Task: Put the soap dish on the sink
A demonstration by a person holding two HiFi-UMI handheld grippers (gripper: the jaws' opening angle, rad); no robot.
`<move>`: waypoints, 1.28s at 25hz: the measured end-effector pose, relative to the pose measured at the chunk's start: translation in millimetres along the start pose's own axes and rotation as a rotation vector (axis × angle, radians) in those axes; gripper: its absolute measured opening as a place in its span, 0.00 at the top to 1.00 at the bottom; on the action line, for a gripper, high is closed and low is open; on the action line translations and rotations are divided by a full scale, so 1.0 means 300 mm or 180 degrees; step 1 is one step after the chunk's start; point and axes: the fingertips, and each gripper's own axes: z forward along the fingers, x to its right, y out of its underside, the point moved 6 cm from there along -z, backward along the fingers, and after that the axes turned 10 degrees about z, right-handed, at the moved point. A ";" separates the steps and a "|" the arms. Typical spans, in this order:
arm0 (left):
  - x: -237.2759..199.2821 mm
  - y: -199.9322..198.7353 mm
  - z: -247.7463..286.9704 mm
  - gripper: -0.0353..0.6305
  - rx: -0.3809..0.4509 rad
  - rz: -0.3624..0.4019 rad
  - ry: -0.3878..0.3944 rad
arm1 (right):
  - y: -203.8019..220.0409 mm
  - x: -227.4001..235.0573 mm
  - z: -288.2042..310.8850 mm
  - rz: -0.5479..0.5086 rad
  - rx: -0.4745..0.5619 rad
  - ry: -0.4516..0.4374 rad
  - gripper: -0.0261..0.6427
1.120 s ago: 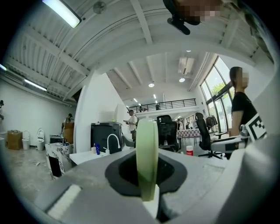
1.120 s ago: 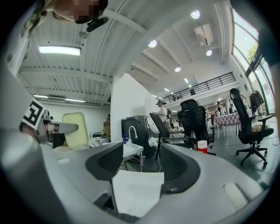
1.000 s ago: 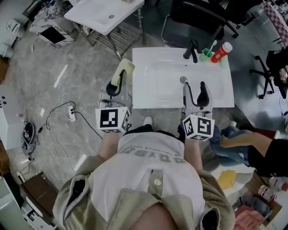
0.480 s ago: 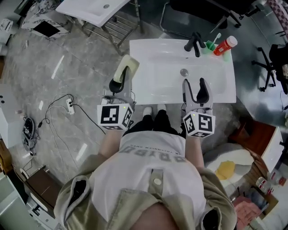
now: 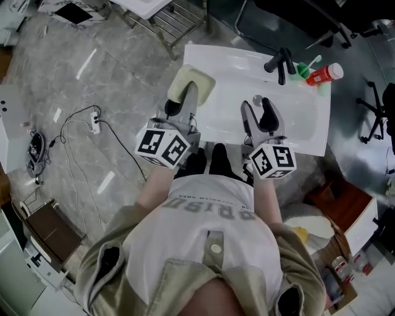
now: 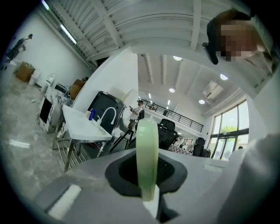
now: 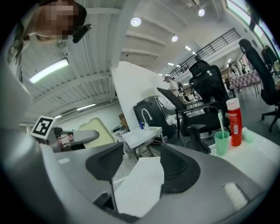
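Note:
The pale green soap dish [image 5: 192, 83] is pinched at its near end by my left gripper [image 5: 186, 96], which is shut on it. The dish hangs over the left rim of the white sink [image 5: 303, 125]. In the left gripper view the dish [image 6: 146, 153] shows edge-on between the jaws. My right gripper [image 5: 259, 113] stands open over the front of the basin, near the drain [image 5: 258, 99], with nothing between its fingers. In the right gripper view the dish [image 7: 95, 127] appears at the left.
A black tap [image 5: 281, 62], a green cup with a toothbrush [image 5: 303, 70] and a red bottle [image 5: 326, 74] stand along the sink's back rim. Cables [image 5: 92, 126] lie on the floor at the left. A metal rack [image 5: 179, 18] stands beyond the sink.
Both grippers have moved forward and down toward the sink. The left gripper rolled, and the soap dish now lies over the sink's left rim instead of beside it.

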 end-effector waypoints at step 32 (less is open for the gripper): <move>0.102 0.258 0.176 0.91 -0.0090 -0.1719 0.0193 | 0.160 0.104 0.193 0.2419 -0.0749 -0.1442 0.75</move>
